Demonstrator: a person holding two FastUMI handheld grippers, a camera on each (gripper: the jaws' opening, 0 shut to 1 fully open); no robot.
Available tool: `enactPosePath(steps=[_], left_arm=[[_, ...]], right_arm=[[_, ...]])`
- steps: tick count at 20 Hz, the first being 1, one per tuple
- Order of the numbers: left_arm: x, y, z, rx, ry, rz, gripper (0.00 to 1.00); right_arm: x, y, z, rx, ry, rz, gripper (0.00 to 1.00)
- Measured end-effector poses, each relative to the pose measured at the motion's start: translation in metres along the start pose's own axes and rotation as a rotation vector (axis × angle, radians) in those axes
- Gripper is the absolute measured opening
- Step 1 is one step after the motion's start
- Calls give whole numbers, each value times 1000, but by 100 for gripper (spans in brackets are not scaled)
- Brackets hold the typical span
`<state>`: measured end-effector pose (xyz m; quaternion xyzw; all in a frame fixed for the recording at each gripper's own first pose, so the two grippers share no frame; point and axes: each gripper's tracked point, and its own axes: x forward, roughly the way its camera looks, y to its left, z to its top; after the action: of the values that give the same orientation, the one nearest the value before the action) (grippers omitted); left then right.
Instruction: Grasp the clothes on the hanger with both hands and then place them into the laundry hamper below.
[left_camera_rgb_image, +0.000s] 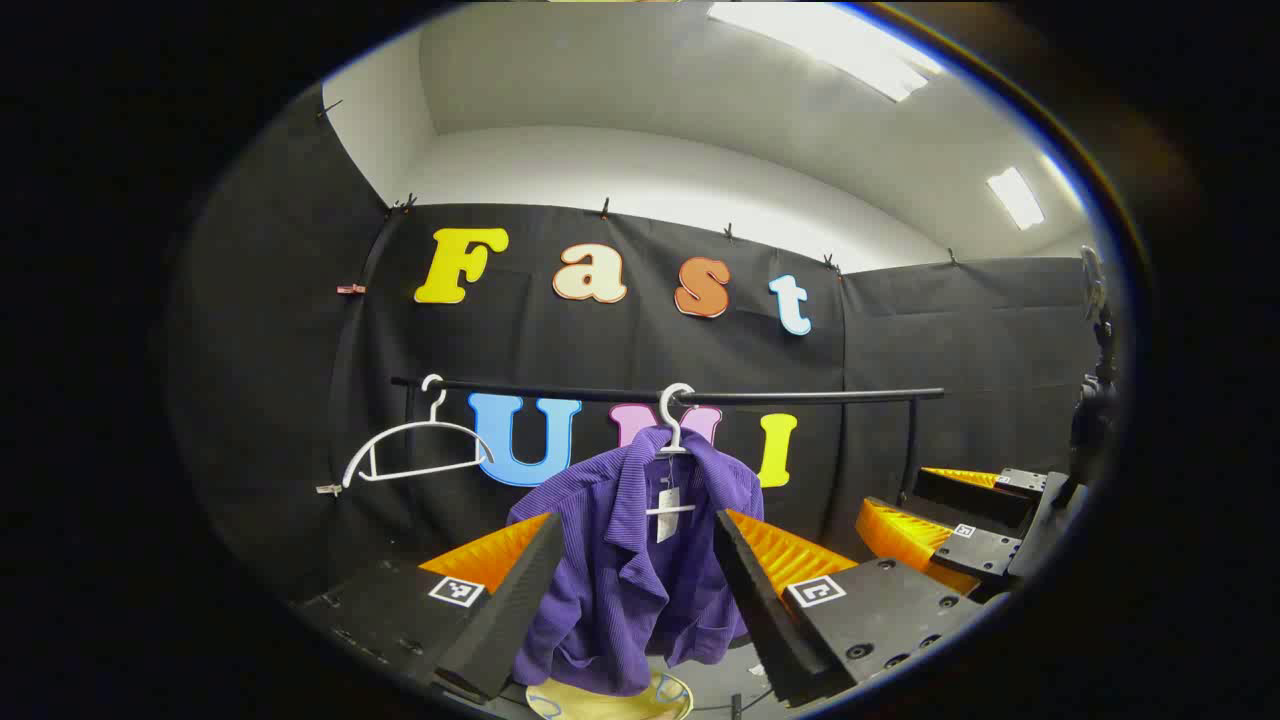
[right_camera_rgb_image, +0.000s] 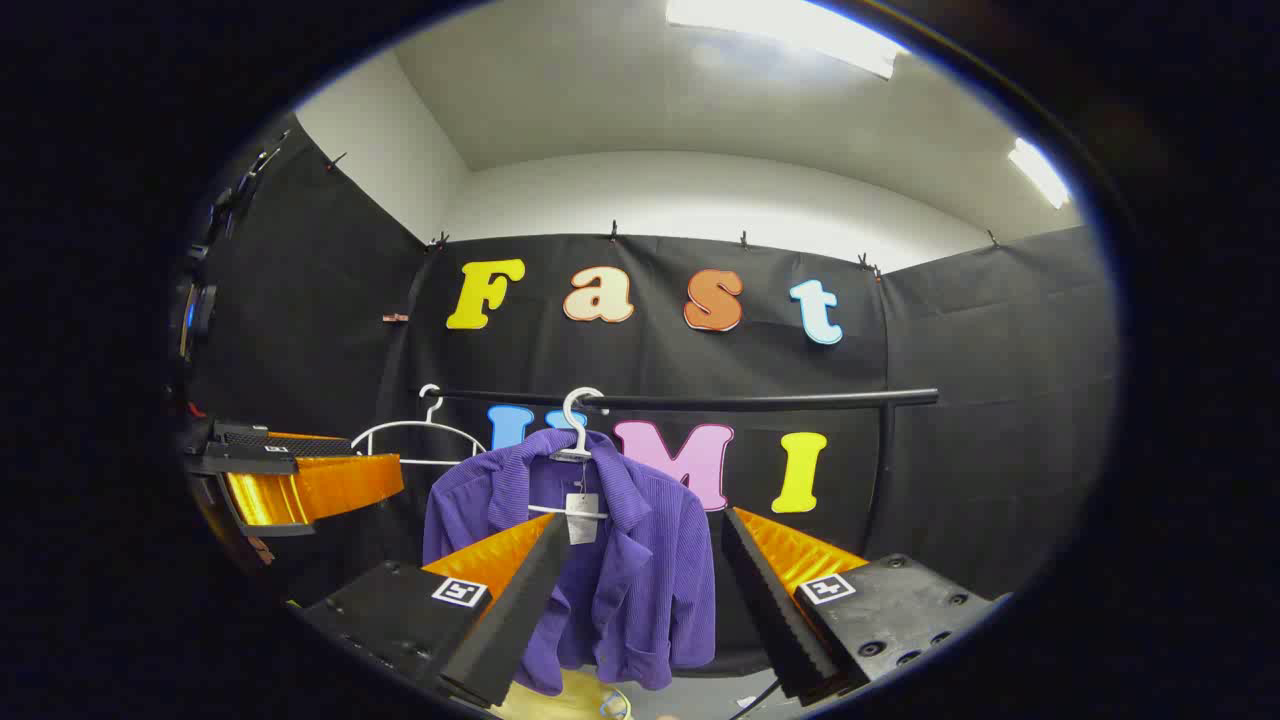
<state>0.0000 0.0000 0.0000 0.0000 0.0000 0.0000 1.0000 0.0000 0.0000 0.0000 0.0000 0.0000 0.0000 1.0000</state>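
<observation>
Black cloth walls stand behind a black rail. A purple jacket hangs straight down on a white hanger, ahead of both grippers. The left gripper and right gripper are spread apart, touching nothing. A yellow hamper sits below.
</observation>
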Motion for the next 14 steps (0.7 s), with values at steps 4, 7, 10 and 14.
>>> enactPosePath(steps=[4,7,10,14], left_arm=[[4,1,-1,-3,1,-2,94],[6,1,-2,-10,-3,-4,94],[7,3,-1,-16,-3,-11,94],[5,7,-2,-13,3,-21,94]], right_arm=[[4,-7,-1,-1,-1,-16,97],[9,-9,-4,-1,1,-24,97],[10,-9,-6,-3,4,-32,97],[8,-8,-8,-21,10,-48,97]])
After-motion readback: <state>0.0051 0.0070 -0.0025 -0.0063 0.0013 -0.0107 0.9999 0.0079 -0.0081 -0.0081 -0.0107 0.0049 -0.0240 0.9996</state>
